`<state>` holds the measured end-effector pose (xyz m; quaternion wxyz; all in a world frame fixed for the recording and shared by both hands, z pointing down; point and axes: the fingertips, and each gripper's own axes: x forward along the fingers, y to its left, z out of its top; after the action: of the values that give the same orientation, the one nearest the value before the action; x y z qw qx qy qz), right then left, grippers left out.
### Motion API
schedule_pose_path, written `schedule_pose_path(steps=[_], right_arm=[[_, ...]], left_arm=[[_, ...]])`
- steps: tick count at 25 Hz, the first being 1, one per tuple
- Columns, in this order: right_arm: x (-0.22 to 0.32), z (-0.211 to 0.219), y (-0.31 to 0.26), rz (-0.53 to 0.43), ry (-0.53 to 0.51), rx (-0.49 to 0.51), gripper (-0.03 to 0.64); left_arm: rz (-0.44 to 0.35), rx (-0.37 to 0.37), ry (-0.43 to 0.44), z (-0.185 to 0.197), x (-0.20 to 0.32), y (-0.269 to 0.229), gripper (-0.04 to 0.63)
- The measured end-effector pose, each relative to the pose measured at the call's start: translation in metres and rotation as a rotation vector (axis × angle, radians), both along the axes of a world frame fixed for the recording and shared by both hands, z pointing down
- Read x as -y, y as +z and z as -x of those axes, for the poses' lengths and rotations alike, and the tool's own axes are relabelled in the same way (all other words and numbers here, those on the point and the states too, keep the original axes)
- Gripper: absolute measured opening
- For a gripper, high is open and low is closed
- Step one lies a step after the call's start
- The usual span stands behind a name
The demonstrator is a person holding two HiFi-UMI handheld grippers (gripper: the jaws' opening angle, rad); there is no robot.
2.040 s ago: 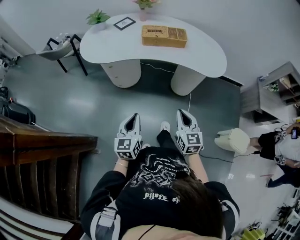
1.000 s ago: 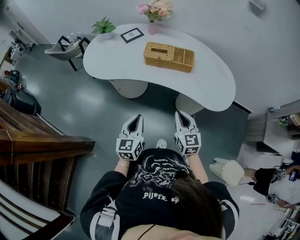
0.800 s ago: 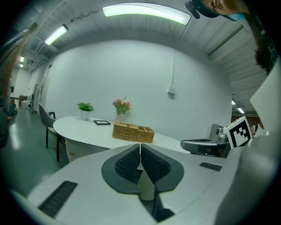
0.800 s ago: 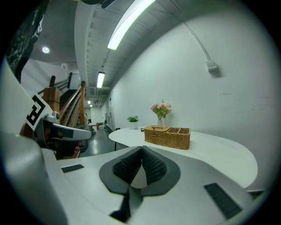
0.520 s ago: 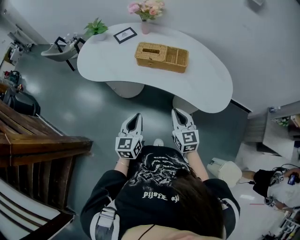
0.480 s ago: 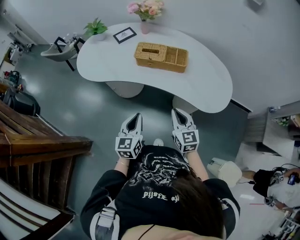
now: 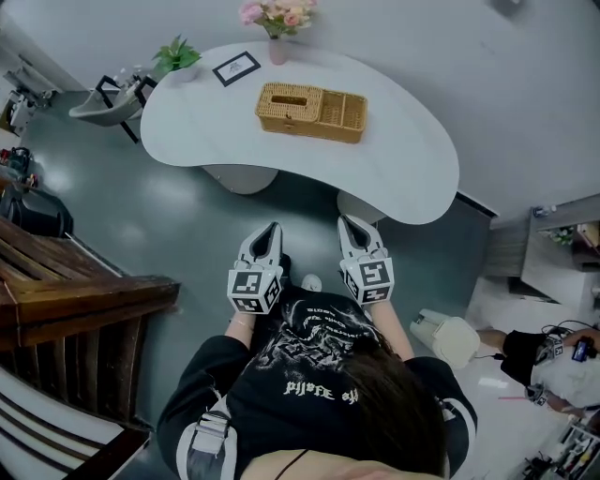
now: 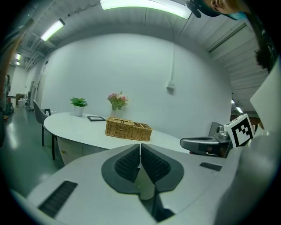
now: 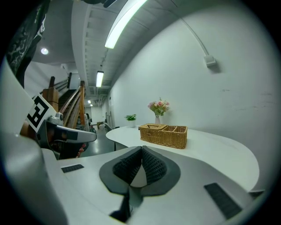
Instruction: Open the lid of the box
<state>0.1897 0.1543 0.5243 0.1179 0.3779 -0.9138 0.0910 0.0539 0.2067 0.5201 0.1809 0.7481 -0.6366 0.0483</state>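
Head view: we see open grey floor (image 7: 159, 206) to our left, and the rounded near edge of the white desk (image 7: 412, 169) lies just ahead. We hold the left gripper (image 7: 272, 230) and right gripper (image 7: 347, 223) closed and empty. The woven box (image 7: 310, 111) sits mid-desk, lid down, well apart from both.

box (image 7: 311, 111): lid hinge too small | flowers (image 7: 274, 11): top cut off

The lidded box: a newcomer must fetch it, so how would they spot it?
Find the white curved table. The wicker box sits near its middle. Unlike the flower vase, framed picture and potted plant beyond it, it is woven and tan.
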Motion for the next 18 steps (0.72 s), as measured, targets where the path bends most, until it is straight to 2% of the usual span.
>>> schedule_pose_path(steps=[7,18], right_arm=[[0.024,0.008,0.003,0.000,0.039,-0.021,0.026],[0.073,0.042,-0.002,0.007,0.088,-0.023,0.026]], left_arm=[[-0.002,-0.007,0.034,0.015,0.035,0.002,0.025],[-0.006,-0.016,0.064,0.062,0.098,0.002,0.025]])
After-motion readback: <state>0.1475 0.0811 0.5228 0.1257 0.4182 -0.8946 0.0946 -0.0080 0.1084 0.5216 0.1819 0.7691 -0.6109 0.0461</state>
